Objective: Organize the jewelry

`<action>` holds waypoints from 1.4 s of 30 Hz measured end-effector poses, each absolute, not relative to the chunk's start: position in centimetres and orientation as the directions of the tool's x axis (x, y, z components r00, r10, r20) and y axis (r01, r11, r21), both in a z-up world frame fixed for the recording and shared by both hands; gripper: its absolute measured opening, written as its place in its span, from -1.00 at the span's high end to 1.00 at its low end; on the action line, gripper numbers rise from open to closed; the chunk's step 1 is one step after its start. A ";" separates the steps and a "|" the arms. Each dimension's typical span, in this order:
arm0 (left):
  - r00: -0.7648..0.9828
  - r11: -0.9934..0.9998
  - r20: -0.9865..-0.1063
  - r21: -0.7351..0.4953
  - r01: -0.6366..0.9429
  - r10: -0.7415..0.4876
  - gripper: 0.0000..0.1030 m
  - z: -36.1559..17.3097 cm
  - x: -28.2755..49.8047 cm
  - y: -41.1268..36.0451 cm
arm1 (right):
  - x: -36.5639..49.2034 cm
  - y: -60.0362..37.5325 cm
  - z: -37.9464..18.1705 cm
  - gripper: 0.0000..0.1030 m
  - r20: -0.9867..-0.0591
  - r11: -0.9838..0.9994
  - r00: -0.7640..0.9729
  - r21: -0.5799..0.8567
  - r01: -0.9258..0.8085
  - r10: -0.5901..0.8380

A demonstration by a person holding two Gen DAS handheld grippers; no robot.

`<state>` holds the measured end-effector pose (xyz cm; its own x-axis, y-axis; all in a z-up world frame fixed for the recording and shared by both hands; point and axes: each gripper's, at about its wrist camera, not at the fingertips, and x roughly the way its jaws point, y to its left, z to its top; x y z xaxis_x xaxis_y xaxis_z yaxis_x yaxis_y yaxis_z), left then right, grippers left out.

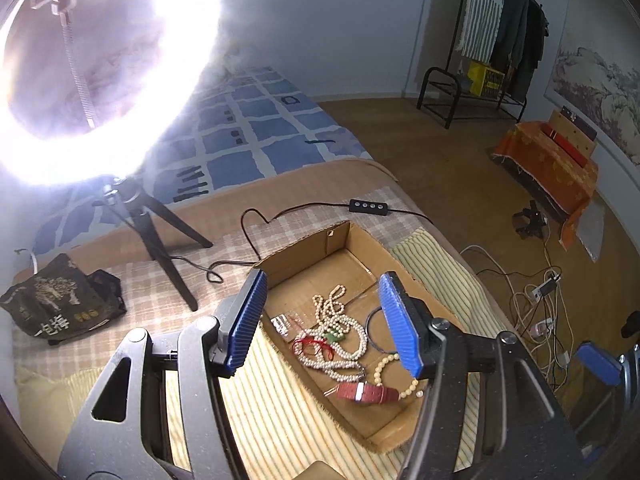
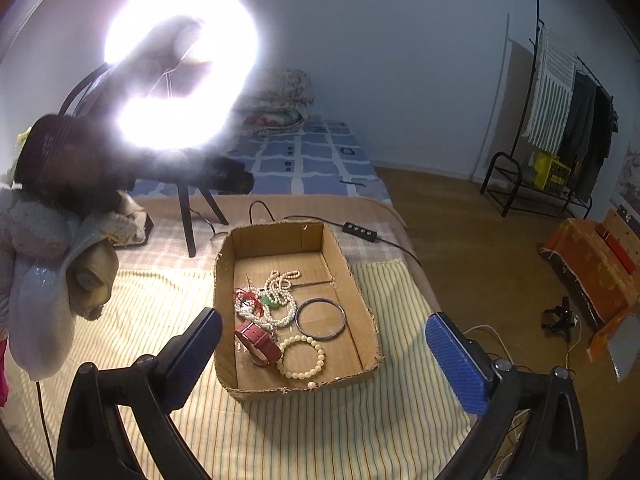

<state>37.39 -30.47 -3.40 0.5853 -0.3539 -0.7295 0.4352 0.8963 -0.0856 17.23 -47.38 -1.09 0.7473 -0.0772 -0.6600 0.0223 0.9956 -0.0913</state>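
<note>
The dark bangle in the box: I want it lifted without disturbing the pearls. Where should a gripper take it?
Grip the dark bangle on its right rim, coming from above: it lies flat, and that arc faces bare cardboard box floor, away from the pearl strands.

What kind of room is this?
Most likely a bedroom at home: a bed with a blue checked sheet, folded quilts against the wall, and a black clothes rack hung with garments.

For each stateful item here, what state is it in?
Ring light: switched on.
Cardboard box: open-topped, holding jewelry.
Pearl necklace: tangled in a heap.
Red watch strap: curled, lying in the box.
Left gripper: open, empty.
Right gripper: wide open, empty.
</note>
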 end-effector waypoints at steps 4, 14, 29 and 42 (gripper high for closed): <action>0.608 0.903 -0.713 -0.083 0.422 -0.349 -0.17 -2.0 35.9 -29.0 | 15.8 -47.1 0.5 -0.99 -0.635 0.995 0.767 -0.097 0.031 -0.086; 0.670 0.918 -0.656 -0.093 0.386 -0.348 -0.18 1.9 30.2 -24.2 | 12.4 -46.7 3.4 -0.99 -0.588 0.993 0.801 -0.093 0.067 -0.109; 0.736 0.925 -0.591 -0.045 0.378 -0.329 -0.40 3.3 19.8 -17.6 | 9.4 -45.7 5.3 -0.99 -0.540 0.992 0.833 -0.082 0.091 -0.121; 0.730 0.925 -0.597 -0.054 0.375 -0.331 -0.45 0.1 14.9 -15.5 | 8.3 -43.1 5.3 -0.99 -0.500 0.993 0.860 -0.096 0.063 -0.103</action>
<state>14.93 -15.50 0.12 0.7304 -0.3311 -0.5973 0.3753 0.9253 -0.0540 8.25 -43.10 5.27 0.8599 -0.1028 -0.5000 0.0632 0.9934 -0.0956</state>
